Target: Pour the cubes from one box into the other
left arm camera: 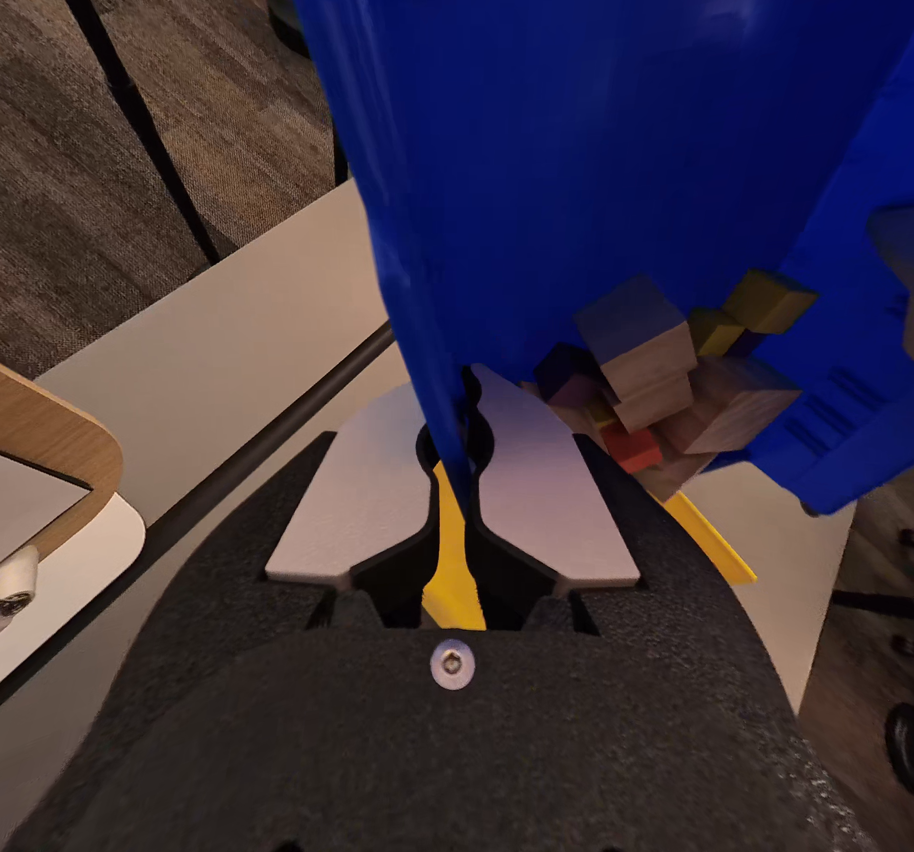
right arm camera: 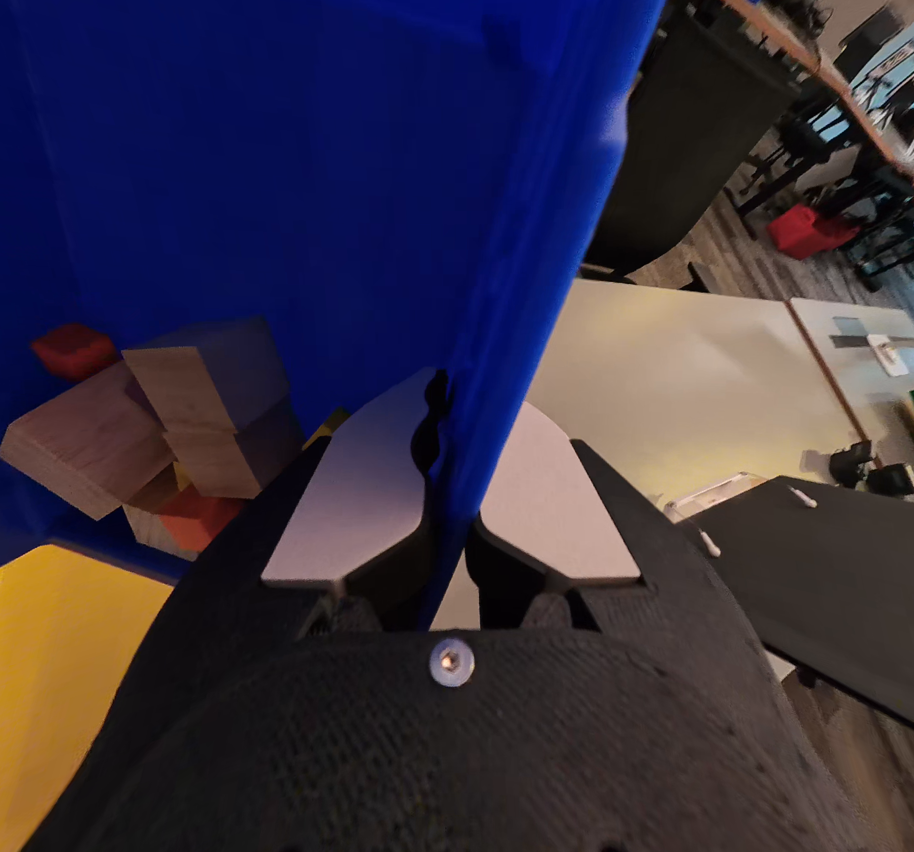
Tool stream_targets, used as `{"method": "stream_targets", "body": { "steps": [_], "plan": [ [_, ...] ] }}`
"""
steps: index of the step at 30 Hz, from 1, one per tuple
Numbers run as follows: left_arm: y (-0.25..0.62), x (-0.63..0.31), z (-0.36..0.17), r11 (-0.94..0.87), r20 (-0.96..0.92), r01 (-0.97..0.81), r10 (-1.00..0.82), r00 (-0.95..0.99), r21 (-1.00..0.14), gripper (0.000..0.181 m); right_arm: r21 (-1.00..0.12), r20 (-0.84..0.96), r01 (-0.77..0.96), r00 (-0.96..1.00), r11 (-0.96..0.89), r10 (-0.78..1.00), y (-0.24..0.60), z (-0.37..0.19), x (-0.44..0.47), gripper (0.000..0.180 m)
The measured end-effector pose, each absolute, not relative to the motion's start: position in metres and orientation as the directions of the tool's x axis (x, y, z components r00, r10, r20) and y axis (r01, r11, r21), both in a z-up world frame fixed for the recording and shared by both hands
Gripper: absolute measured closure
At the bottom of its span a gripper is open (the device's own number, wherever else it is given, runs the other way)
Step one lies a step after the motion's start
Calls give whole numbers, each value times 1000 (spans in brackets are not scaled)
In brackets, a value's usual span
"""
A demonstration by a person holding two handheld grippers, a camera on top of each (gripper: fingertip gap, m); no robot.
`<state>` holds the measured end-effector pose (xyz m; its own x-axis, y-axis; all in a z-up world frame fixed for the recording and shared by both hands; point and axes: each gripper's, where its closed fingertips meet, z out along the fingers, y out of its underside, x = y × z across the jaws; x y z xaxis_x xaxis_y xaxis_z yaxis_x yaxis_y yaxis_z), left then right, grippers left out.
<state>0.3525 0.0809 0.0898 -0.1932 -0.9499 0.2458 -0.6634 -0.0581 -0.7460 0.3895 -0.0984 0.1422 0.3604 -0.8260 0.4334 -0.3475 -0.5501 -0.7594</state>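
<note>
A blue plastic box (left arm camera: 569, 135) is tipped steeply, its open front low. My left gripper (left arm camera: 462, 407) is shut on its left wall. My right gripper (right arm camera: 440, 407) is shut on its right wall (right arm camera: 519, 284). Several wooden cubes (left arm camera: 638, 358), plain, yellow, red and purple, are piled at the box's low open edge; they also show in the right wrist view (right arm camera: 148, 432). A yellow box (right arm camera: 64, 655) lies just below that edge; in the left wrist view only its yellow rim (left arm camera: 707, 541) shows past my fingers.
A white table (left arm camera: 222, 358) lies under both boxes, with its edge and grey carpet (left arm camera: 148, 111) to the left. A wood-edged board (left arm camera: 64, 432) sits at far left. In the right wrist view a black panel (right arm camera: 816, 571), more tables and chairs (right arm camera: 816, 160) lie beyond.
</note>
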Motion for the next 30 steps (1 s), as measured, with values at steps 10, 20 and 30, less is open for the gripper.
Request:
{"method": "stream_targets", "body": {
  "steps": [10,20,30],
  "plan": [
    [73,358,93,-81,276,-593,-929,-246,-801,176,-780,488,-266,308,-566,-817,-105,156,384,175],
    [73,352,71,-157,356,-633,-913,-200,-758,176,-723,532,-313,317,-616,-785,-100,144,377,175],
    [74,353,50,-213,456,-701,-872,-179,-681,176,-629,591,-372,341,-683,-731,-96,133,374,172]
  ]
}}
